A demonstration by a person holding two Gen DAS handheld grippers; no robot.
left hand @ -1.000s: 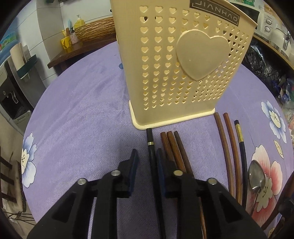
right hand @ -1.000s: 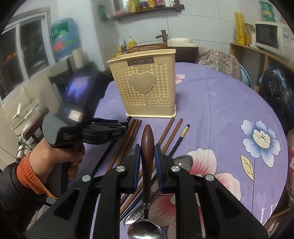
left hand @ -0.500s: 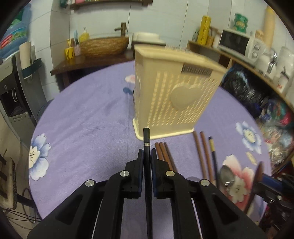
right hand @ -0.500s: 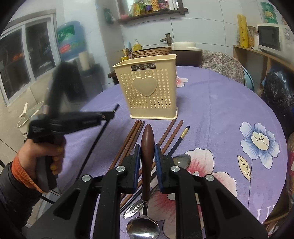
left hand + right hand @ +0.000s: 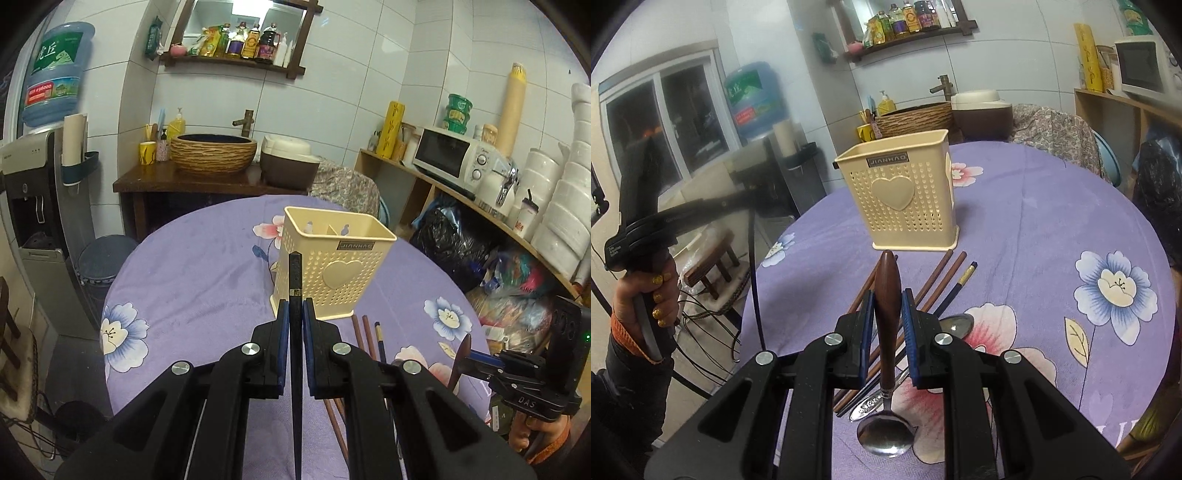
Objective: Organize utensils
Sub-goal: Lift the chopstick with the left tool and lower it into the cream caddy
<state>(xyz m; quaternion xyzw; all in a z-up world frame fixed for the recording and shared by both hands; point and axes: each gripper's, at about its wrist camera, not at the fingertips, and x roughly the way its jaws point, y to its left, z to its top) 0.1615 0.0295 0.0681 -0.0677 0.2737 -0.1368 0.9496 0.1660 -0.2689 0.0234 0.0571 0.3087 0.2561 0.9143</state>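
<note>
My left hand-held gripper (image 5: 293, 314) pinches 1 black chopstick (image 5: 294, 273) between its blue pads, the tip pointing toward the cream utensil holder (image 5: 334, 273) that stands upright on the purple flowered counter (image 5: 192, 280). My right hand-held gripper (image 5: 887, 306) pinches the brown wooden handle of a spoon (image 5: 886, 295), its steel bowl hanging nearest me, on the near side of the holder. Brown chopsticks (image 5: 940, 275) and 1 dark chopstick (image 5: 960, 286) lie on the counter just in front of the holder, beside a second spoon (image 5: 955, 325).

Home kitchen: microwave (image 5: 448, 157); condiment shelf (image 5: 236, 61)
</note>
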